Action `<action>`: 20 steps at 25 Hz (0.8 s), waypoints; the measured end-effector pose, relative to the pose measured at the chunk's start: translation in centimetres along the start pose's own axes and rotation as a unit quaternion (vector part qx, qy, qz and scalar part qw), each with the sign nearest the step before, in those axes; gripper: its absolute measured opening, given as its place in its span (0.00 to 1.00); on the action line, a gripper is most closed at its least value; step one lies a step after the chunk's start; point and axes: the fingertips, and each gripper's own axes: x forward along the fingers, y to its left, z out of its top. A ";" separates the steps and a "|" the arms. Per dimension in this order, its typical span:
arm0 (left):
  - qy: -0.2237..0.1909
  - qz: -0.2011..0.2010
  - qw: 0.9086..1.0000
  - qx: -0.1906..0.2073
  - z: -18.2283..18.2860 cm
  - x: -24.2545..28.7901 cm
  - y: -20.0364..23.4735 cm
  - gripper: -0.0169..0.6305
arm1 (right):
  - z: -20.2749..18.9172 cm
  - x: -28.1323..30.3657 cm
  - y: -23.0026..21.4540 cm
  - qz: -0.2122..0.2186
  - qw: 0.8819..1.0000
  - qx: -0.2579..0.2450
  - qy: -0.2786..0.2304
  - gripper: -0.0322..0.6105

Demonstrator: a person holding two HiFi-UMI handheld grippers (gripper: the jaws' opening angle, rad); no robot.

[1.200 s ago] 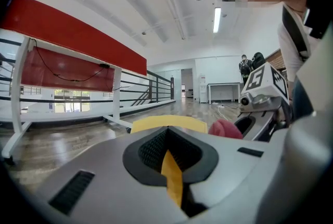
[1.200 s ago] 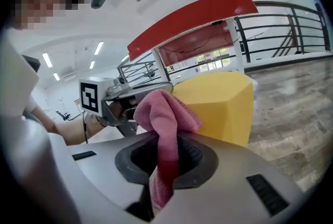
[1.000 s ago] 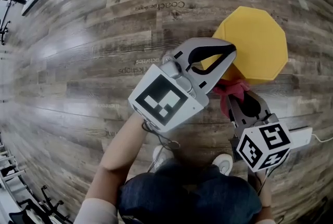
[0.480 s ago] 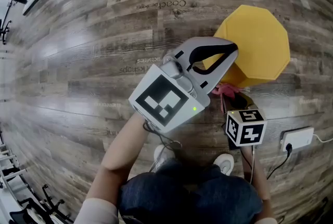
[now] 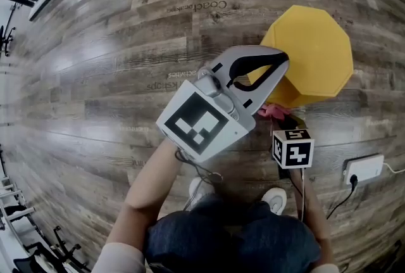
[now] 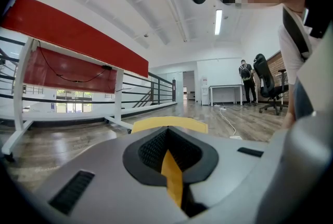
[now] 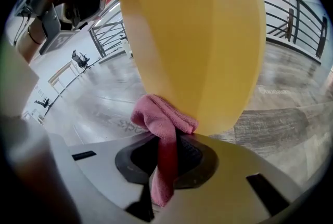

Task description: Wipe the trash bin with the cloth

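while the right gripper pinches the pink cloth and holds it against the lower side wall of the yellow trash bin, i see the left gripper with its jaws pressed together at the bin's top edge; whether they nip it i cannot tell. wood floor lies open to the left; 1 power strip sits near on the right.

Head view looks down; both gripper views face the bin.
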 end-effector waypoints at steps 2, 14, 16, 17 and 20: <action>-0.001 0.001 1.000 -0.001 0.0 0.0 -0.1 0.03 | 0.1 -1.1 0.7 0.022 1.000 0.007 0.000 0.13; 0.010 0.019 0.998 0.055 0.2 -0.2 0.8 0.03 | 13.4 -14.6 8.2 0.143 0.970 -0.017 -0.198 0.13; 0.022 0.023 0.997 0.067 0.1 0.0 1.0 0.03 | 14.3 -14.4 7.7 0.127 0.969 -0.017 -0.209 0.13; 0.029 0.020 0.997 0.074 0.0 0.1 1.1 0.03 | 14.4 -14.0 7.5 0.119 0.971 -0.014 -0.209 0.13; 0.041 0.004 0.995 0.087 0.1 0.4 1.1 0.03 | 13.9 -12.3 7.0 0.105 0.975 -0.002 -0.197 0.13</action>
